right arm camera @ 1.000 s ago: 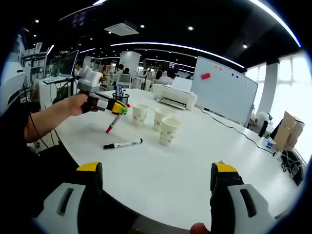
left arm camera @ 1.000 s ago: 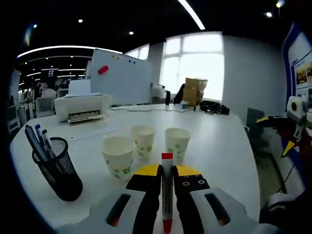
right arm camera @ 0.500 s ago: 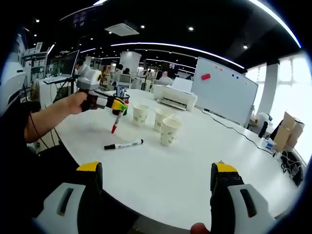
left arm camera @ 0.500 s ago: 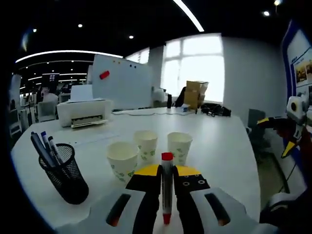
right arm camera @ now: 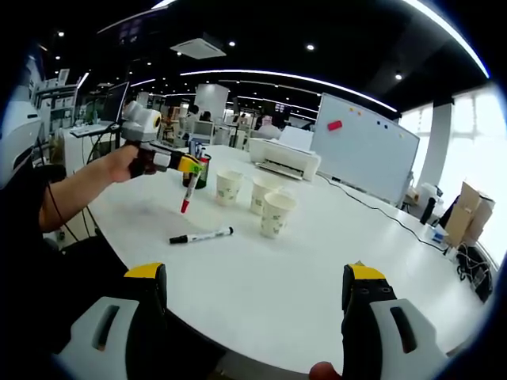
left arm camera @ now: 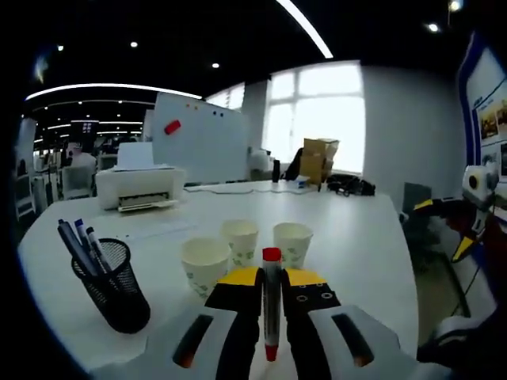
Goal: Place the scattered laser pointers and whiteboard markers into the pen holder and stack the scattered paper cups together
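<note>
1. Broadly, the white round-edged table (right arm camera: pixel 317 269) carries every task item within reach of both hands, which suits a two-handed tidy-up.
2. Three white paper cups with green print (left arm camera: pixel 242 241) stand upright and apart near the table's middle, unstacked, so that half of the task looks untouched.
3. Near them at the table's left side, the black mesh pen holder (left arm camera: pixel 117 285) already holds several pens upright.
4. Clenched on a red-capped whiteboard marker (left arm camera: pixel 271 305), the left gripper (left arm camera: pixel 271 297) hangs above the table; my guess is it is bound for the holder.
5. Spread wide with nothing between its jaws, the right gripper (right arm camera: pixel 253 297) waits low, well short of the black-capped marker (right arm camera: pixel 202 235) lying flat on the table.
</note>
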